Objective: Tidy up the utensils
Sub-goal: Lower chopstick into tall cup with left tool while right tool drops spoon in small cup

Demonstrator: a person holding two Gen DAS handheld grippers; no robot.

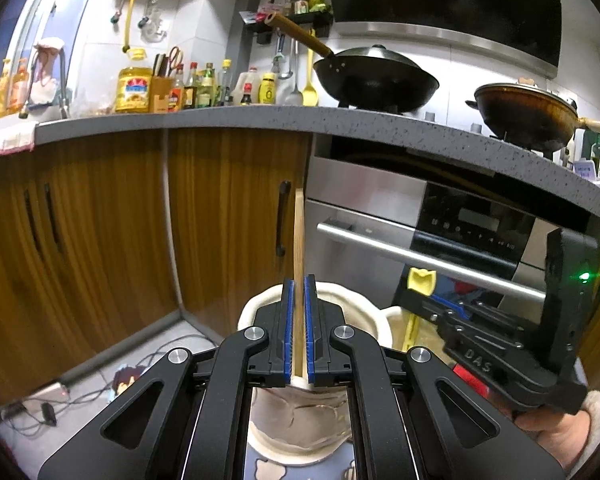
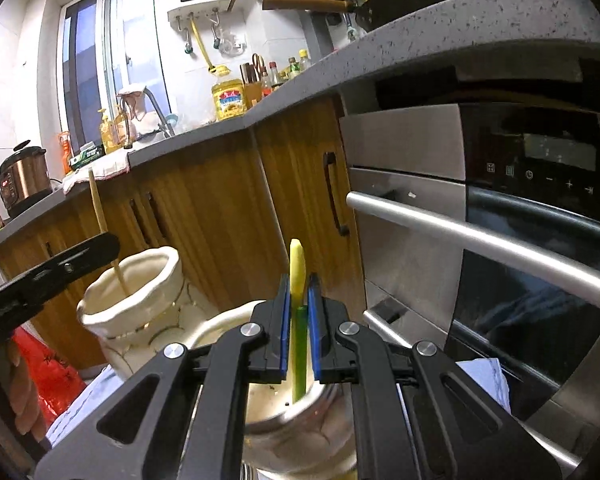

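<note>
Left wrist view: our left gripper (image 1: 299,280) has its jaws nearly closed, blue pads clamped on a wooden stick (image 1: 299,236), prob. a chopstick, which stands upright between the fingers and rises past the tips. Its lower end runs down btwn the pads toward a cream ceramic vase (image 1: 342,294) sitting right under and just beyond the fingertips. To the right of the fingers we see our right gripper (image 1: 428,300), side-on, w/ a yellow utensil (image 1: 421,282) sticking up from its tips, just beside a second cream vase (image 1: 392,320). A bare hand (image 1: 556,424) holds that gripper's body at lower right. Ahead of the fingers: wooden cabinets (image 1: 228,216), a steel oven (image 1: 420,240), a grey countertop (image 1: 260,118) above.

Right wrist view: our right gripper (image 2: 299,284) is likewise nearly closed, pads pinching the yellow utensil (image 2: 297,268), which turns green lower down; it stands upright btwn the fingers. Its lower end dips into the mouth of the second cream vase (image 2: 236,316) right under the fingers; can't tell if it touches the bottom. Left of the fingers, the left gripper (image 2: 100,250) holds the wooden stick (image 2: 98,204) tilted slightly, its lower end inside the cream ceramic vase (image 2: 140,280). The two vases stand just beside each other.
</note>
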